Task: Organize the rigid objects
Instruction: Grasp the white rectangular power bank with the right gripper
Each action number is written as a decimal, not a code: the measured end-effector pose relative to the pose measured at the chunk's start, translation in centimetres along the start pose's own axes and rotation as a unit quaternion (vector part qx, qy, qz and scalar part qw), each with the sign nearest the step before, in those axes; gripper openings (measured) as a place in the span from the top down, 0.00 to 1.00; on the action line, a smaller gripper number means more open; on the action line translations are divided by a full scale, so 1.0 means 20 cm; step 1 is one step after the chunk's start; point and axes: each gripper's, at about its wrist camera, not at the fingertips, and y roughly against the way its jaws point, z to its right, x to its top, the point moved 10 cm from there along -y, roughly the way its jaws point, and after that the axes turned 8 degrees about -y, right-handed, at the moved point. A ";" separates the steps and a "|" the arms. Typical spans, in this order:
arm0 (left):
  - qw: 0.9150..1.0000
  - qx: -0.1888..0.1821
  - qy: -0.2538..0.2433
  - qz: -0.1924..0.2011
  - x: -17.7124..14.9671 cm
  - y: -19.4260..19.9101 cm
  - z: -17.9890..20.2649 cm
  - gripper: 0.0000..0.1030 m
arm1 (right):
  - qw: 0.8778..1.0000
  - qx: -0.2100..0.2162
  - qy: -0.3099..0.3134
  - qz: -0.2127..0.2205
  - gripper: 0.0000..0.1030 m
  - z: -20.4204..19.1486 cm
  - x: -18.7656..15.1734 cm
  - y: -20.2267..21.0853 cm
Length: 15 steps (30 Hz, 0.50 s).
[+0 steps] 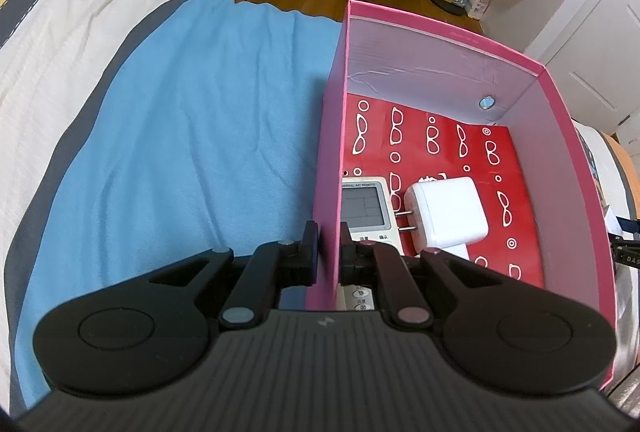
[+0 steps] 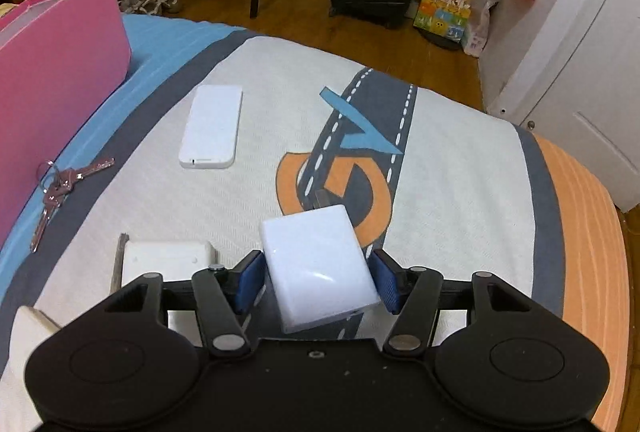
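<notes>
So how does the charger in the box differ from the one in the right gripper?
The boxed charger lies flat on the red floor of the pink box, free of any gripper, beside the remote; the held charger sits tilted between the right gripper pads, above the bedspread. The boxed charger's prongs show plainly; the held charger's barely show. Both are white, rounded blocks.

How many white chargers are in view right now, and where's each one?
2 for certain. One white charger lies inside the pink box beside the remote. The other white charger sits between the right gripper fingers. A white block left of it may be a third; unclear.
</notes>
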 end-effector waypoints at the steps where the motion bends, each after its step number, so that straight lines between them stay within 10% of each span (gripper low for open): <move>1: 1.000 0.001 -0.001 0.001 0.00 0.00 0.00 0.92 | 1.000 0.005 -0.010 -0.004 0.40 0.00 0.00 0.00; 6: 1.000 0.003 -0.004 -0.001 0.00 0.00 0.00 0.93 | 0.988 0.052 -0.137 -0.042 0.43 0.05 0.01 0.02; 15: 1.000 0.003 -0.003 -0.001 0.00 0.00 -0.01 0.93 | 0.998 0.008 -0.056 -0.018 0.47 -0.05 0.02 -0.03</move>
